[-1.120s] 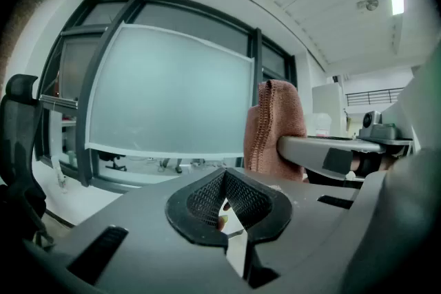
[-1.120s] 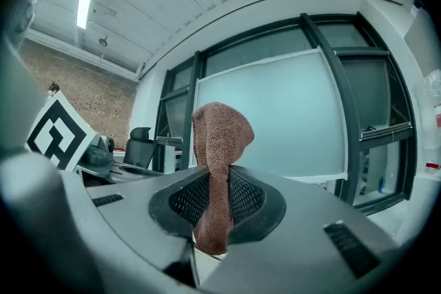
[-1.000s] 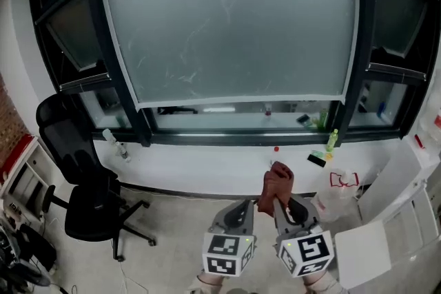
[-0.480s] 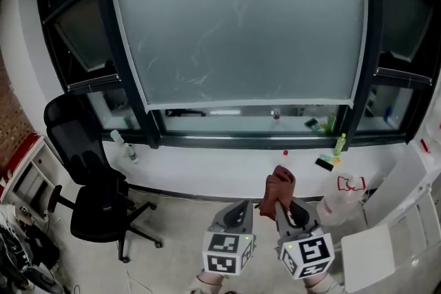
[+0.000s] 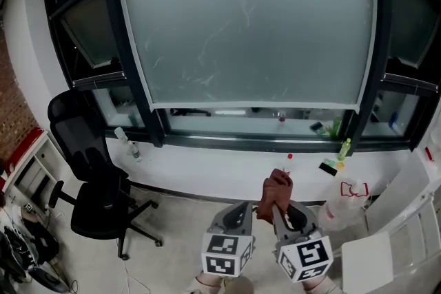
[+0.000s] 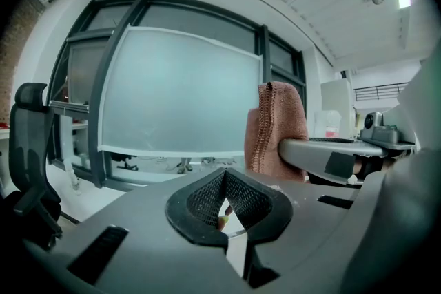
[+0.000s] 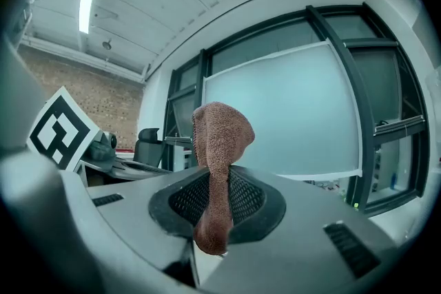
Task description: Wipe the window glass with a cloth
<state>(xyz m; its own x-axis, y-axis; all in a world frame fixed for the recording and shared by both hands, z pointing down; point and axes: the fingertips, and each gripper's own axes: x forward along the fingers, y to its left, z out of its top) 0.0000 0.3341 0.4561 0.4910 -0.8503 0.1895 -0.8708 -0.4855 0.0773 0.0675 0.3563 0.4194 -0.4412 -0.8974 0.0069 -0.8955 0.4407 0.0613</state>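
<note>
A large frosted window pane [image 5: 248, 24] in a dark frame fills the upper head view, faintly streaked; it also shows in the left gripper view as the window pane [image 6: 176, 103] and in the right gripper view as the window pane [image 7: 296, 120]. A reddish-brown cloth [image 5: 274, 191] stands up from my right gripper [image 5: 279, 211], whose jaws are shut on it; the cloth [image 7: 217, 148] sticks out above and below the jaws. My left gripper [image 5: 241, 213] sits beside it, shut with nothing held. From the left gripper view the cloth [image 6: 275, 131] hangs to the right.
A white sill [image 5: 220, 165] runs below the window with a small bottle [image 5: 125, 141] at left, a green bottle [image 5: 344, 148] and small items at right. A black office chair [image 5: 89, 182] stands at left. A white container [image 5: 344, 200] and cabinet are at right.
The view has shifted: window and sill sit slightly lower and to the right in frame. Both grippers and the cloth keep about the same place.
</note>
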